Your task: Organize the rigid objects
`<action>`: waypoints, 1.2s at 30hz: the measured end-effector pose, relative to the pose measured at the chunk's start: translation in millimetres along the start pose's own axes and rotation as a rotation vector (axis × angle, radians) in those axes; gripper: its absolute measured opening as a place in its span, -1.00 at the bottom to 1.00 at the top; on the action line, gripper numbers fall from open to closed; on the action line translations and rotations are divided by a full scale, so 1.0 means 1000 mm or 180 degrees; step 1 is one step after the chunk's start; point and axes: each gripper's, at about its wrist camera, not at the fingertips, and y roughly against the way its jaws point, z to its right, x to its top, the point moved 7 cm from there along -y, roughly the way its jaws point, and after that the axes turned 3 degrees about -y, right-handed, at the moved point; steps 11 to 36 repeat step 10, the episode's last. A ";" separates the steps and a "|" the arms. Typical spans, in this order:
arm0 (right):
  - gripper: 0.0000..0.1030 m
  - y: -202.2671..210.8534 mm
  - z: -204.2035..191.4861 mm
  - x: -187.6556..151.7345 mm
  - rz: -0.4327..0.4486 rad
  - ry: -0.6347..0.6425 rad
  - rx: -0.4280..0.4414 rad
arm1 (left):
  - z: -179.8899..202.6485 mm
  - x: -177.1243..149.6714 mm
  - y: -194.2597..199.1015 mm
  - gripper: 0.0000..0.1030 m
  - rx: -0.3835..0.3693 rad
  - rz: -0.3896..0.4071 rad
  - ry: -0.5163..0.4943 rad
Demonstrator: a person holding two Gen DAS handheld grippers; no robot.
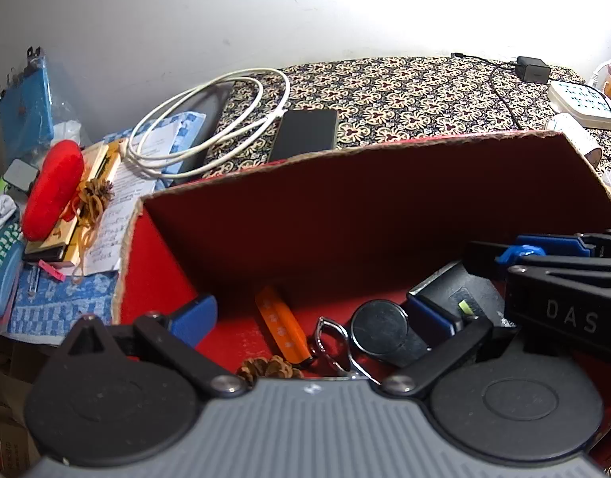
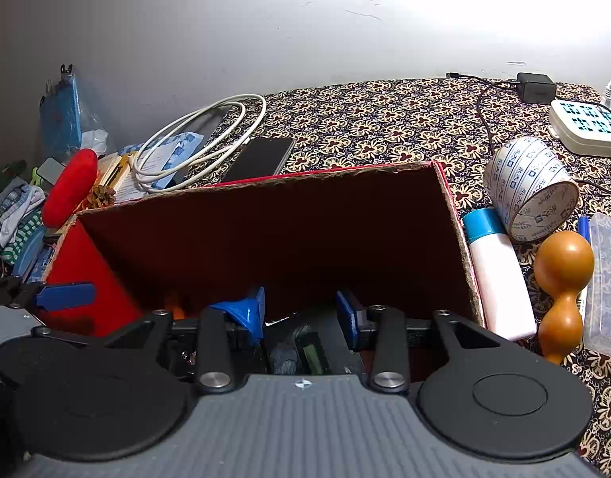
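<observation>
A red cardboard box (image 1: 265, 215) stands open on the patterned cloth. On its floor lie an orange pen-like piece (image 1: 281, 324), a pine cone (image 1: 267, 368), a metal clip (image 1: 333, 338), a round black disc (image 1: 379, 328) and a dark device (image 1: 460, 290). My left gripper (image 1: 311, 314) hangs open and wide over these, holding nothing. My right gripper (image 2: 297, 310) is open inside the box (image 2: 265, 235), above the dark device, with nothing pressed between its pads. Its black body (image 1: 564, 298) shows at the right of the left wrist view.
Right of the box lie a white bottle (image 2: 500, 279), a tape roll (image 2: 532, 187), a wooden gourd shape (image 2: 564, 279) and a clear plastic case (image 2: 608, 279). Behind it are a phone (image 2: 261, 157), a white cable (image 2: 202, 139) and a power strip (image 2: 588, 127). A red case (image 2: 70, 187) tops clutter at left.
</observation>
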 end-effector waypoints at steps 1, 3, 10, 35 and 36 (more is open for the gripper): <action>-0.58 0.000 0.000 0.000 0.0001 -0.0001 0.0001 | 0.001 0.000 0.000 0.98 -0.0016 0.0008 -0.0004; -0.58 0.000 0.000 0.000 0.0000 0.0000 0.0000 | 0.001 -0.001 0.002 0.98 -0.0024 0.0040 -0.0007; -0.58 -0.001 0.002 -0.001 -0.0007 0.0003 0.0000 | 0.000 0.000 0.003 0.98 0.0003 0.0061 -0.0016; -0.58 -0.001 0.002 -0.001 -0.0007 0.0003 0.0000 | 0.000 0.000 0.003 0.98 0.0003 0.0061 -0.0016; -0.58 -0.001 0.002 -0.001 -0.0007 0.0003 0.0000 | 0.000 0.000 0.003 0.98 0.0003 0.0061 -0.0016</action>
